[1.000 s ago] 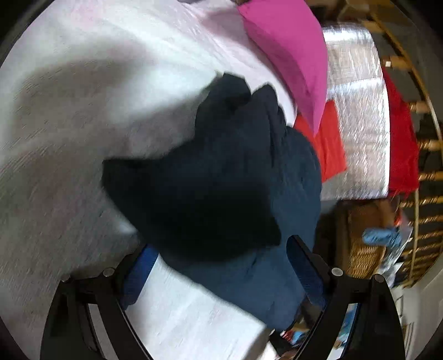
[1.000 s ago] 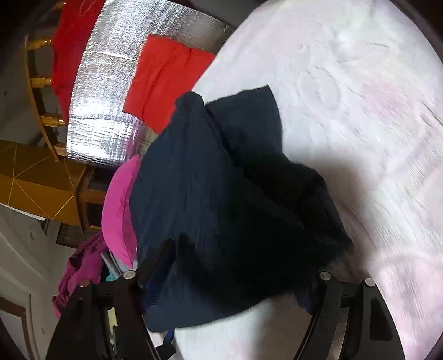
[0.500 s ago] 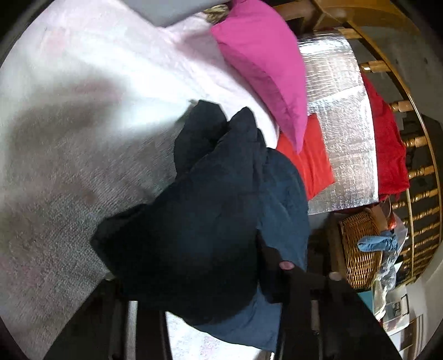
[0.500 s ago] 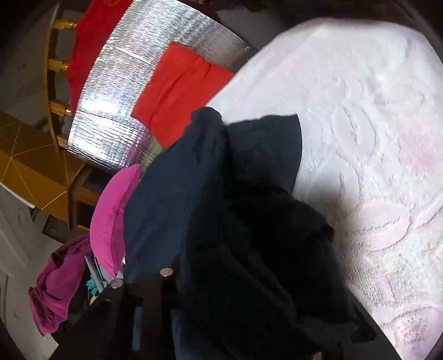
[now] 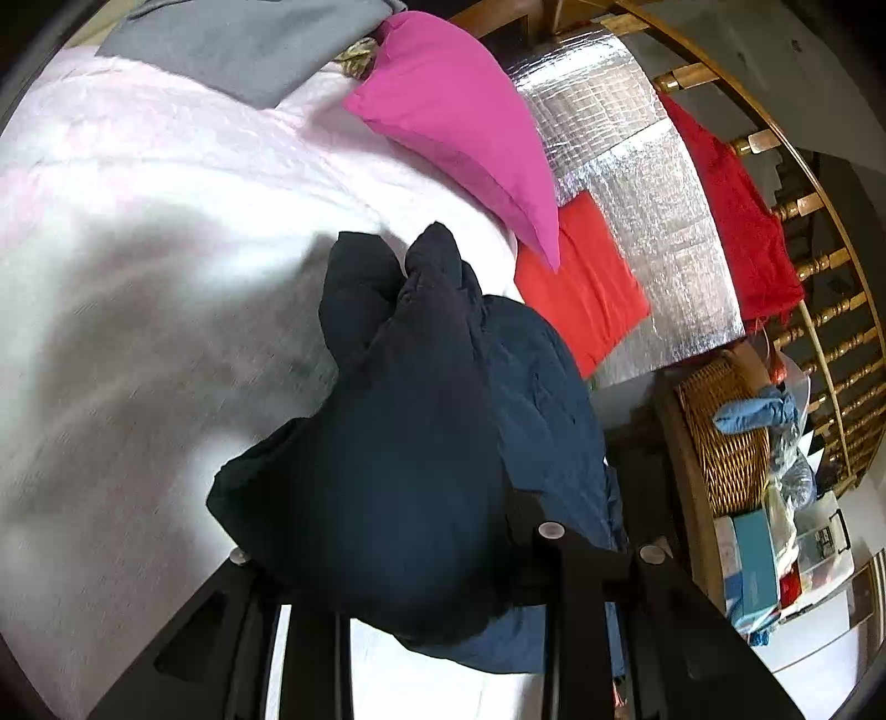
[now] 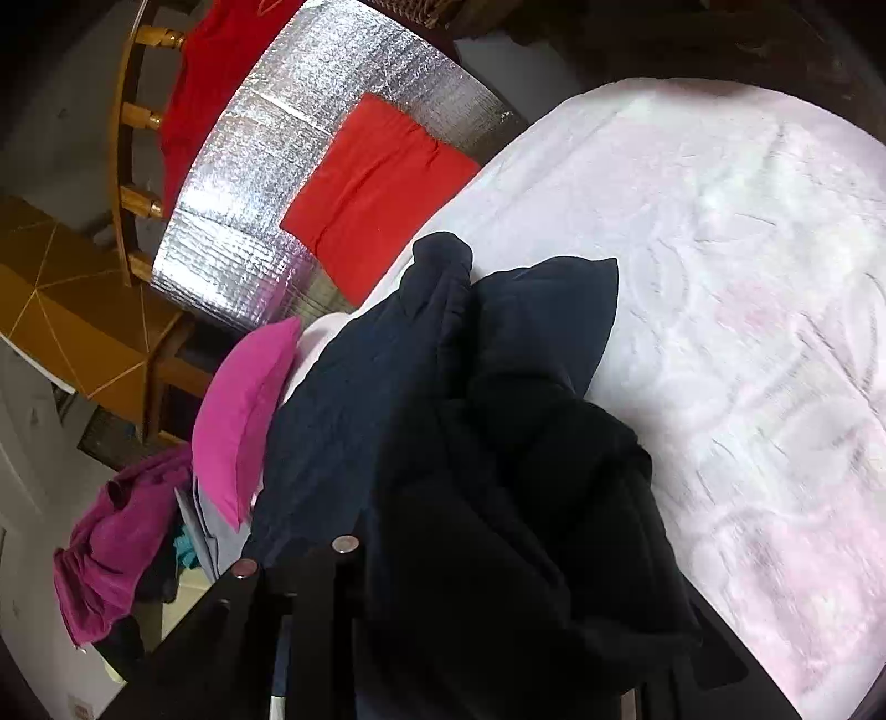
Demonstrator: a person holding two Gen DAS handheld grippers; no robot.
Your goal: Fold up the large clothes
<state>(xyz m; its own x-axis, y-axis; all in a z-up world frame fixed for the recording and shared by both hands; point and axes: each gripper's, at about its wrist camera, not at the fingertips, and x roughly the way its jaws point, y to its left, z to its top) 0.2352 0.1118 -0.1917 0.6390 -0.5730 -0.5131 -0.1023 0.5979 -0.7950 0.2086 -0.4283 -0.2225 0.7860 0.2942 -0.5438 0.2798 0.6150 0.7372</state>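
A dark navy garment (image 5: 415,415) lies bunched on a white-pink bedspread (image 5: 138,332), its near part lifted off the cover. My left gripper (image 5: 393,548) has the cloth pinched between its fingers, and its jaws are closing. The same garment (image 6: 498,471) fills the right wrist view, draped over my right gripper (image 6: 498,554). Its jaws are closing too, with cloth gripped between them. Only its left finger (image 6: 343,545) shows; the other is hidden under fabric. The garment's far end still rests on the bedspread (image 6: 747,332).
A pink pillow (image 5: 459,138) and a grey cloth (image 5: 249,44) lie at the bed's far side. Beyond the bed's edge are a red cloth (image 5: 587,299) on a silver foil mat (image 5: 653,221), a wicker basket (image 5: 725,437) and a wooden railing. A magenta garment (image 6: 111,548) hangs low left.
Both grippers went from wide open around the garment to pinched on it. They have risen, and the cloth's near part has come up in a bunch.
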